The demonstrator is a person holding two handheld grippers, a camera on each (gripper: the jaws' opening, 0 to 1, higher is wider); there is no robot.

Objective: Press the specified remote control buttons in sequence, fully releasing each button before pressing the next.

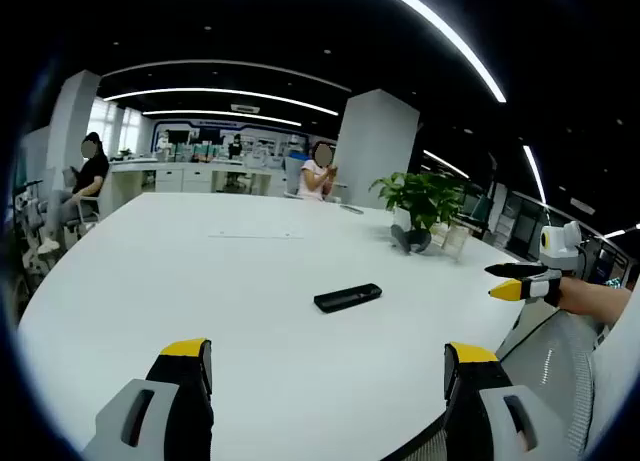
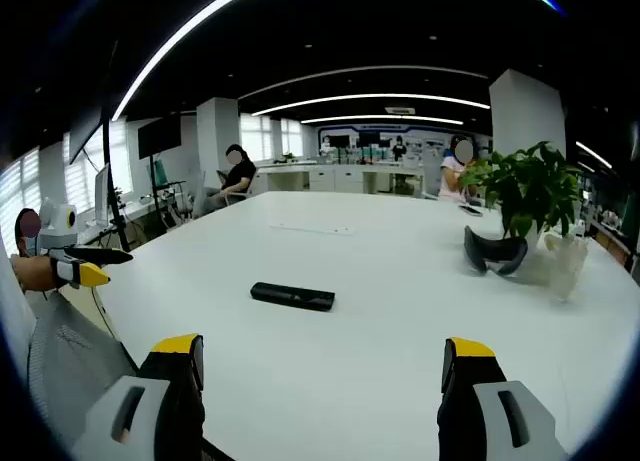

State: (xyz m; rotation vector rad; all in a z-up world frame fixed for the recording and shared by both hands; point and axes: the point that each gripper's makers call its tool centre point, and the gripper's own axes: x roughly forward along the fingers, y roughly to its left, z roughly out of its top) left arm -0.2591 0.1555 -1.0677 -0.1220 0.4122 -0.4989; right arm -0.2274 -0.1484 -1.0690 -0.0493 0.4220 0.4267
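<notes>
Open-plan office: large white table (image 1: 250,281); dark ceiling with curved light strips (image 1: 440,31); white square pillar (image 1: 375,146); potted green plant (image 2: 530,191) on the table; windows (image 2: 270,136) at rear; white counters (image 2: 340,178); seated people.

Open-plan office, white meeting table (image 1: 200,271), desks (image 1: 190,173)

left tool (image 1: 327,366): jaws wide apart, holding nothing | right tool (image 2: 320,361): jaws wide apart, holding nothing
</notes>
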